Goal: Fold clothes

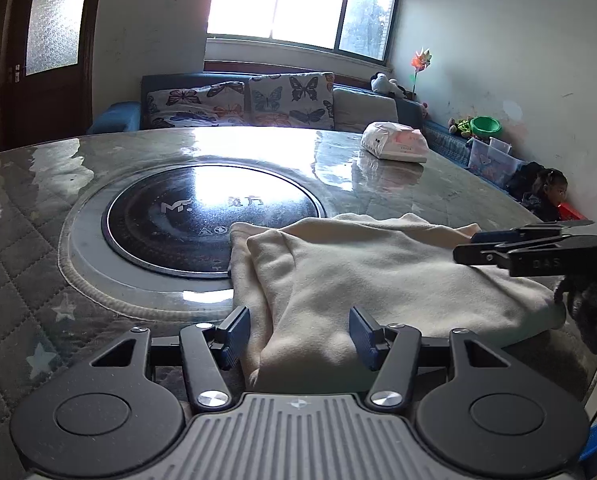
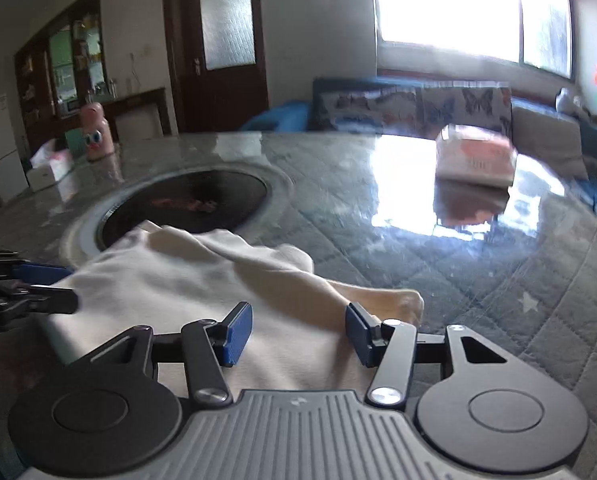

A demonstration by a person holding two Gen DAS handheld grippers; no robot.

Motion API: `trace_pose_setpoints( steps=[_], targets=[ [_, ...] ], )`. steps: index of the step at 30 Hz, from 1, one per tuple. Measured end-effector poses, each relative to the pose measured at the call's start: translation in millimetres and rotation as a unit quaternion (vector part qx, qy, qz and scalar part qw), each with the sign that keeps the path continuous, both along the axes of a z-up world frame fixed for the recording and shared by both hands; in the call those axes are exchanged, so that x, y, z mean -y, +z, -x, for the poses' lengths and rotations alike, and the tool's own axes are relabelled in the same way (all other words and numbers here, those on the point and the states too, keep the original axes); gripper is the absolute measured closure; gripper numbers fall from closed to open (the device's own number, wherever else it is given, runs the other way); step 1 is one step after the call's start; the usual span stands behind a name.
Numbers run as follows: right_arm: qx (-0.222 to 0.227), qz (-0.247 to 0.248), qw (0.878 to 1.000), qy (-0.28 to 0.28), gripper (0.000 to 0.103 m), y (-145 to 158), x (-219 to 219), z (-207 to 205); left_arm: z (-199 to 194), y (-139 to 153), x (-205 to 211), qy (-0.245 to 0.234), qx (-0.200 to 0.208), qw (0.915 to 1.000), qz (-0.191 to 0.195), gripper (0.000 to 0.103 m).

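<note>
On the round, glass-covered tabletop point(image 1: 378, 184), near its front edge, lies a cream garment point(image 1: 378, 276), already doubled over on itself into a loose bundle with one corner overlapping the black built-in hob point(image 1: 202, 216) at the centre. Judging by the layers, the first folds look done, but the bundle is uneven: a narrow end trails off to the right in the right wrist view, and the left edge shows two misaligned layers, so squaring and probably one more fold remain. Open room is generous: the far half of the tabletop is bare apart from a wrapped packet point(image 1: 394, 142) near the far right and a pink bottle point(image 2: 94, 132) at the far left rim, both well apart from the cloth. The front edge is close, leaving little margin to pull the cloth nearer. The left gripper point(image 1: 298, 336) hovers over the near left part of the garment, jaws apart with cloth below them but not pinched. The right gripper point(image 2: 298, 334) sits over the near right part, jaws likewise apart and clamping nothing; that view is blurred.
</note>
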State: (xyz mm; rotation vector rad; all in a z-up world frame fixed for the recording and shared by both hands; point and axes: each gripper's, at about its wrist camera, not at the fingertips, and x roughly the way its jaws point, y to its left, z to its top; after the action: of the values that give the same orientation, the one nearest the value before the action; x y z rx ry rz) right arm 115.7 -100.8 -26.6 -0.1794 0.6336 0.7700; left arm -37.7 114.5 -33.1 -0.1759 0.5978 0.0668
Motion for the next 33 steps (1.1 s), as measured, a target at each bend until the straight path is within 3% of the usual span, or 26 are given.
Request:
trace_pose_setpoints(
  steps=[2, 8, 16, 22, 30, 33],
  targets=[
    [-0.011, 0.003, 1.000, -0.001, 0.052, -1, -3, -4, 0, 0, -1, 0.000, 0.000, 1.0000, 0.000, 0.045],
    [0.018, 0.017, 0.999, 0.040, 0.054, 16, -30, 3, -3, 0, 0, 0.000, -0.002, 1.0000, -0.003, 0.045],
    [0.019, 0.059, 0.996, 0.057, 0.054, 9, -58, 0, 0, 4, -6, 0.011, -0.003, 0.9999, -0.001, 0.044],
    [0.062, 0.042, 0.992, 0.103, 0.053, 31, -51, 44, 7, 8, -7, 0.014, 0.002, 0.9999, -0.008, 0.044],
    [0.101, 0.077, 0.979, 0.156, 0.053, 2, -71, 90, 11, 5, -9, 0.023, -0.002, 0.9997, -0.007, 0.043],
    [0.123, 0.076, 0.977, 0.157, 0.053, 9, -73, 95, 14, 9, -9, 0.023, 0.003, 0.9997, -0.011, 0.043]
  ],
)
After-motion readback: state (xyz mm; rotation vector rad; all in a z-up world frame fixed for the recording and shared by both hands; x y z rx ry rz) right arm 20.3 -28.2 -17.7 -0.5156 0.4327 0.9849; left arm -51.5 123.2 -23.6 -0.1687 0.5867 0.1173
